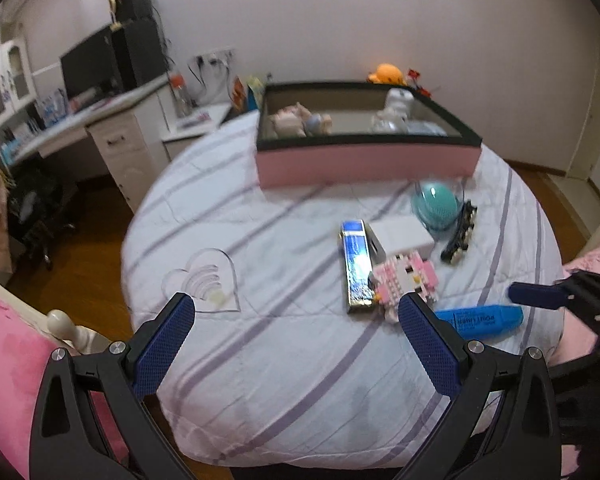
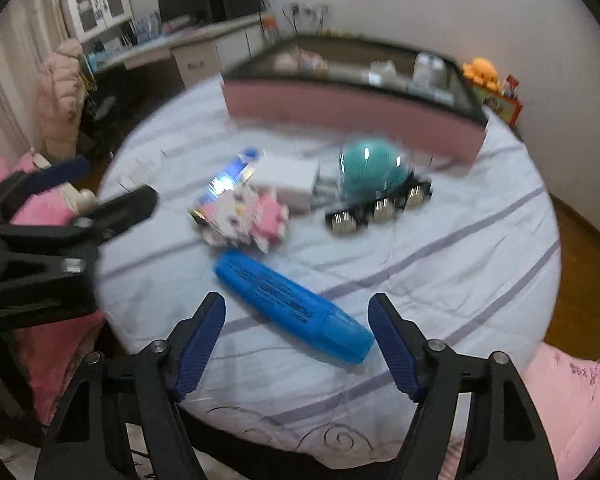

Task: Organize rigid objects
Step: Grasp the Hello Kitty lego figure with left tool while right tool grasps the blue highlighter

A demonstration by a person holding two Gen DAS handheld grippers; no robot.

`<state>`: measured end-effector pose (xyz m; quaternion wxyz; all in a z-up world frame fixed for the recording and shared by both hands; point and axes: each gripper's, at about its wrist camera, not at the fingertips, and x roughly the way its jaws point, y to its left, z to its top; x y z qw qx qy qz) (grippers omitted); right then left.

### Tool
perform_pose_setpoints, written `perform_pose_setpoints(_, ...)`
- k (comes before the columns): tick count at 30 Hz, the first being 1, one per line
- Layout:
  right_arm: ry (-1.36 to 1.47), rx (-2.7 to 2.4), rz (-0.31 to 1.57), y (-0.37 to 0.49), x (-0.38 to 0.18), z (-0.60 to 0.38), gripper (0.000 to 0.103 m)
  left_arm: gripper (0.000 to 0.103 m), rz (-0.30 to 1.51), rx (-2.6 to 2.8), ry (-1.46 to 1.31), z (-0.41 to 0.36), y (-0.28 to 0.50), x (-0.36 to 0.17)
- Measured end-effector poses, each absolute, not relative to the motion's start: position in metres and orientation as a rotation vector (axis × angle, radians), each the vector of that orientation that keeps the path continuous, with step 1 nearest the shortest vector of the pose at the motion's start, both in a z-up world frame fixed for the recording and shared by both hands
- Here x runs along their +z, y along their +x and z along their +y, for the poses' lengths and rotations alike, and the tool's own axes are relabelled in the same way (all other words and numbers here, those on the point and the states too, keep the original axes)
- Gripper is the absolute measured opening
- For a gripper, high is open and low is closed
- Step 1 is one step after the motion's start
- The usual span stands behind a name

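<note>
On a striped bedsheet lie a blue highlighter marker [image 2: 292, 306] [image 1: 482, 320], a pink-white block figure [image 2: 244, 218] [image 1: 406, 278], a shiny blue-gold flat box [image 1: 356, 266], a white box [image 1: 402, 236], a teal dome brush [image 2: 370, 170] [image 1: 436, 202] and a black strip with metal pieces [image 2: 380, 208] [image 1: 458, 236]. My right gripper [image 2: 298, 322] is open, its fingers on either side of the marker's near end, just above it. My left gripper [image 1: 296, 328] is open and empty over bare sheet, left of the marker.
A pink box with a black rim [image 1: 364, 160] holding toys stands at the far side of the bed. A clear heart-shaped piece [image 1: 204, 280] lies on the sheet at left. A desk with drawers [image 1: 116, 140] and wooden floor lie beyond the bed's left edge. Pink pillows flank the near corners.
</note>
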<state>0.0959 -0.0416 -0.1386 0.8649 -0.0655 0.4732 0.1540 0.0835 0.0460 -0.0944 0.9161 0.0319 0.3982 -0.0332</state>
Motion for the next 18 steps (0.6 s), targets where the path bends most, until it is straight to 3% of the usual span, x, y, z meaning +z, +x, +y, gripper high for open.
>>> perform_pose_setpoints(3,-0.150,0.324,1.009,0.101,-0.153,-0.045,0.067,0.103,0.853,-0.116,0.065,0.038,0.090,-0.102)
perform_pose_setpoints(5,-0.144,0.311,1.002,0.101,-0.150,-0.050,0.042,0.103,0.874,-0.152,0.069,0.028,0.096,-0.105)
perform_pose_setpoints(7,-0.091,0.288,0.999,0.105,-0.149,-0.067,0.030,0.103,0.884,-0.190,0.073,0.018,0.100,-0.107)
perform_pose_setpoints(14,0.015,0.243,0.991,0.110,-0.144,-0.112,0.029,0.101,0.873,-0.304,0.154,-0.022,0.113,-0.114)
perform_pose_setpoints(15,0.014,0.241,0.989,0.111,-0.144,-0.115,0.029,0.088,0.879,-0.323,0.160,-0.026,0.115,-0.116)
perform_pose_setpoints(16,0.011,0.243,0.988,0.113,-0.145,-0.117,0.029,0.066,0.894,-0.343,0.165,-0.031,0.117,-0.119)
perform_pose_setpoints(18,0.001,0.258,0.982,0.118,-0.145,-0.116,0.030,0.059,0.894,-0.358,0.210,-0.041,0.120,-0.127)
